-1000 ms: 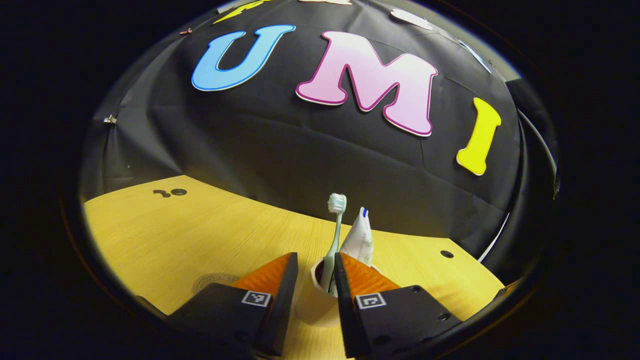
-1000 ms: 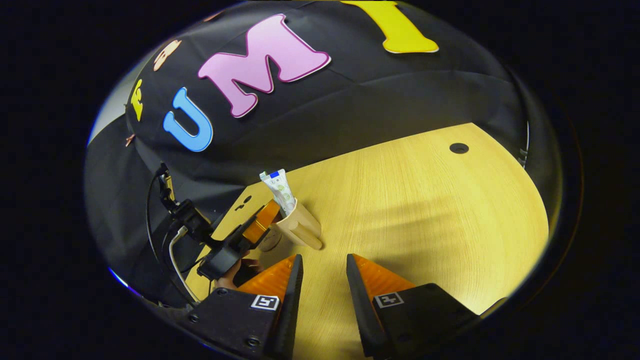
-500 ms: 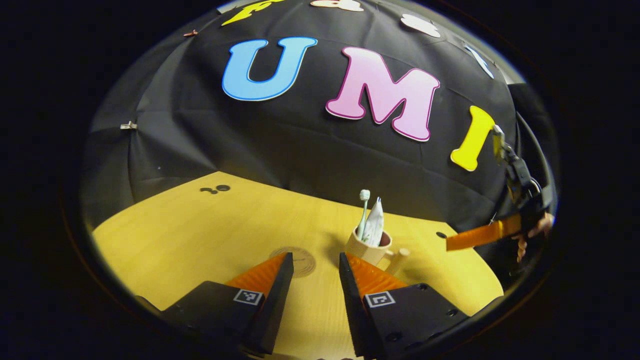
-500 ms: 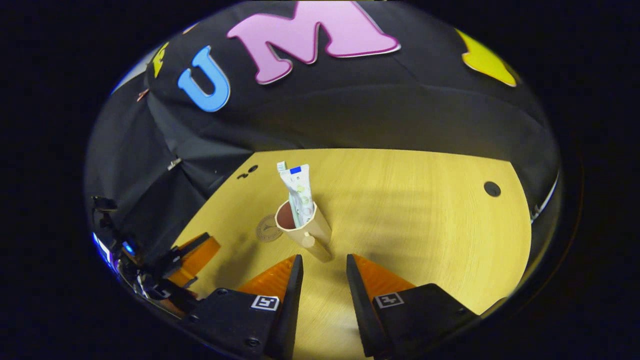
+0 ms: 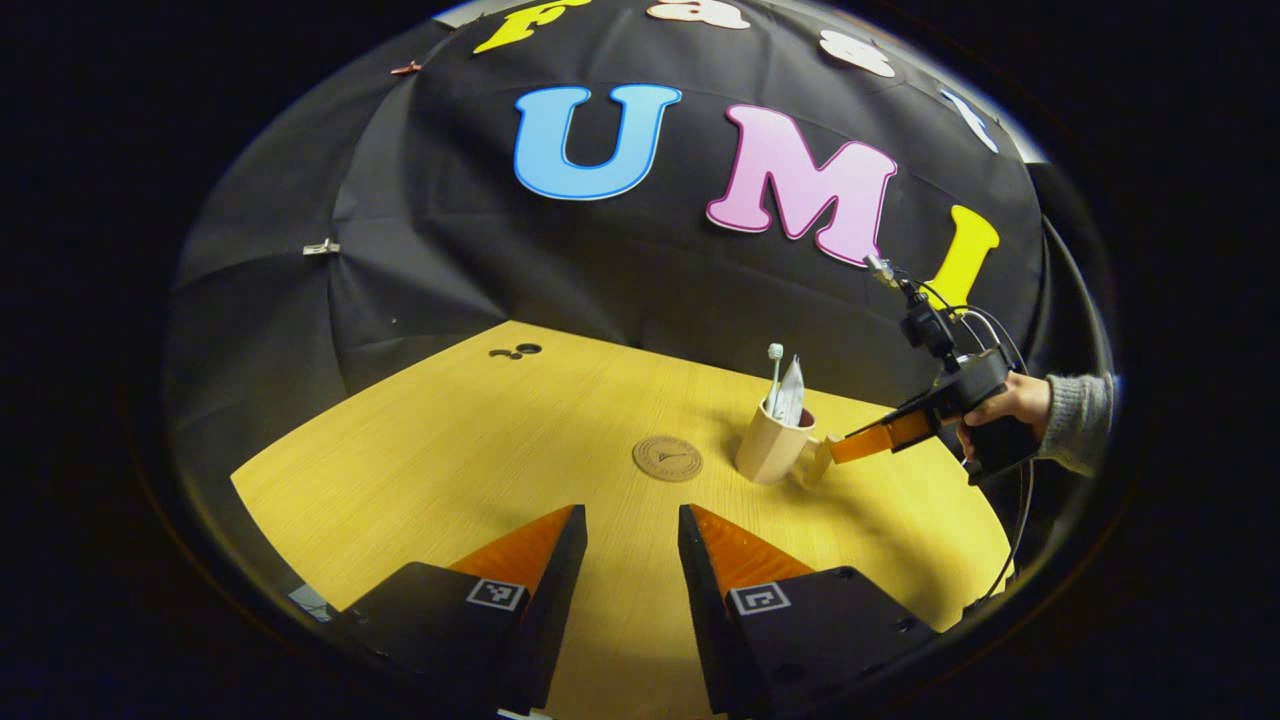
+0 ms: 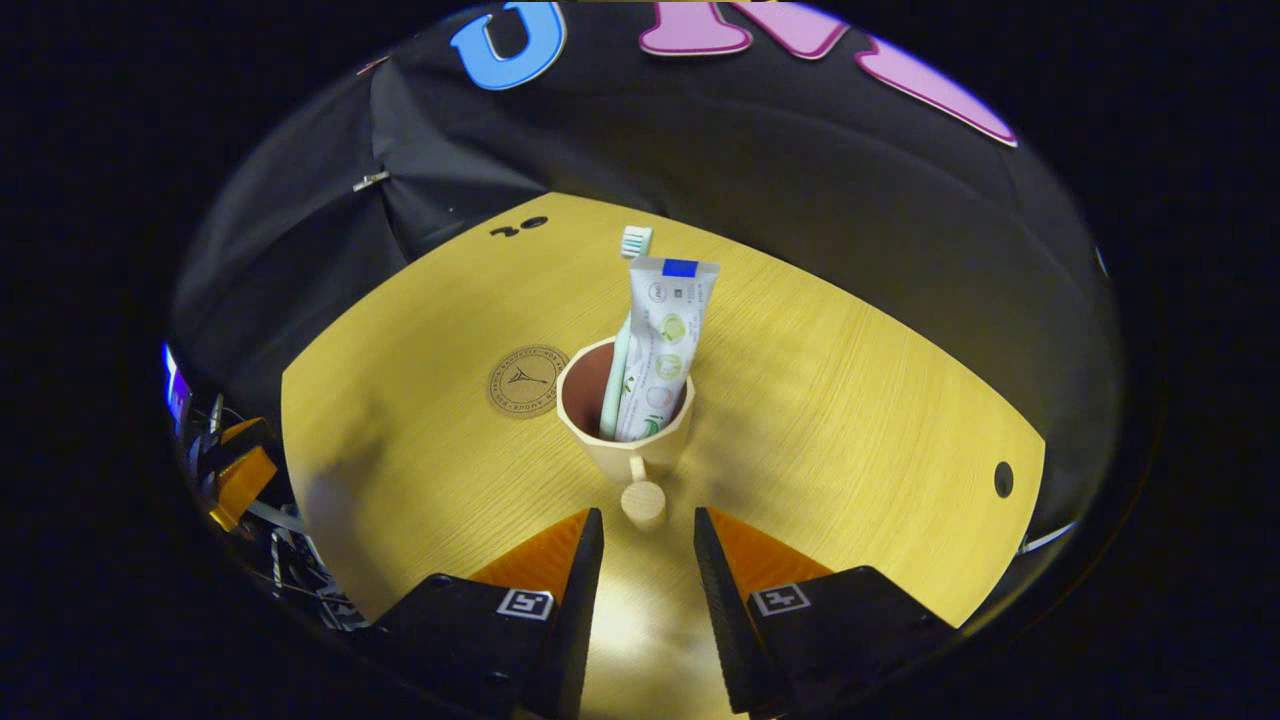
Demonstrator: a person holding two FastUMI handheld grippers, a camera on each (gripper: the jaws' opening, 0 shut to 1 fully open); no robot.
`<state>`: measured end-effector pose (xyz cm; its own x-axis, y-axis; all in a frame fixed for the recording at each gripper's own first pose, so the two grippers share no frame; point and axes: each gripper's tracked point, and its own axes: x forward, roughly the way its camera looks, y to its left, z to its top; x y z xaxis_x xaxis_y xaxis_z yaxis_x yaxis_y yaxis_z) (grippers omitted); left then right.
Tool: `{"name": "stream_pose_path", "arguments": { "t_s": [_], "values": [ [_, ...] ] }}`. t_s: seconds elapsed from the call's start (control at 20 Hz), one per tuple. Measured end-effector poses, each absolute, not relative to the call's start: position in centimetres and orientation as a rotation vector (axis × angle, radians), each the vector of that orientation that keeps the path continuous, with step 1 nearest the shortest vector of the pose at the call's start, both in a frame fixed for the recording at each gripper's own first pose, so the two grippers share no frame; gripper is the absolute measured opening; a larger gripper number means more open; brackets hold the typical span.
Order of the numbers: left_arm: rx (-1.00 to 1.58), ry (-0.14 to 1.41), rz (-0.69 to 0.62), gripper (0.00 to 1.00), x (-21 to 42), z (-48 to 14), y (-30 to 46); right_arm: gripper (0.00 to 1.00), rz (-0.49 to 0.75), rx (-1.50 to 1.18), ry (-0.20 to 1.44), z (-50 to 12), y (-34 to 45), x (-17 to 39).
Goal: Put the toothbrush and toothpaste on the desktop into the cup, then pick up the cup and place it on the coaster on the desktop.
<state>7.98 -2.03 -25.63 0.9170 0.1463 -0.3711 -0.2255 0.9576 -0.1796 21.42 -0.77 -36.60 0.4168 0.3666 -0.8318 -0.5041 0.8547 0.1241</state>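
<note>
1. Your beige plastic cup with a stubby side handle [image 6: 625, 435] stands upright on the yellow wood-grain tabletop [image 6: 850, 400], well in from every edge. The pale green toothbrush [image 6: 620, 330] and the white toothpaste tube [image 6: 662, 345] already stand in it, leaning a little, heads up.

2. The round brown coaster with a printed emblem [image 6: 527, 380] lies flat just beside the cup, apart from it, on the side away from your right hand. The cup is not yet on it.

3. Your right tongs [image 6: 645, 535] are open and hold nothing. In the right gripper view the cup's handle knob [image 6: 643, 500] points straight back at the gap between them, just ahead of the tips. In the left gripper view these tongs [image 5: 850, 445] reach in level from the right edge of the tabletop, tips right by the handle; I cannot tell if they touch it.

4. Your left tongs [image 5: 625, 530] are open and empty too, back near the front edge, well apart from the cup [image 5: 772, 445] and the coaster [image 5: 667, 458].

5. So the right hand is much nearer and looks lined up for the pick-up. I judge the handle's axis runs along your approach; a short push forward should bring it between the jaws.

6. Mind the tall contents: a tilt while carrying could tip them out.
</note>
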Motion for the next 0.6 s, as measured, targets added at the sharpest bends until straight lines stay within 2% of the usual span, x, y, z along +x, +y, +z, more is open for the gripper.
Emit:
{"name": "stream_pose_path", "arguments": {
  "t_s": [0.45,0.5,0.55,0.6],
  "values": [
    [-0.257,0.387,0.233,0.60,5.4,-26.5,-0.4,0.55,0.560,-0.309,1.111,-39.5,0.9,23.9],
    [-0.261,0.388,0.236,0.60,5.3,-26.7,-0.2,0.48,0.567,-0.315,1.118,-39.5,1.0,23.9],
    [-0.262,0.390,0.239,0.60,5.3,-26.8,0.0,0.48,0.568,-0.319,1.125,-39.6,1.3,24.0],
    [-0.262,0.391,0.241,0.60,5.3,-26.9,0.2,0.41,0.557,-0.332,1.135,-39.8,1.0,24.0]
  ]
}}
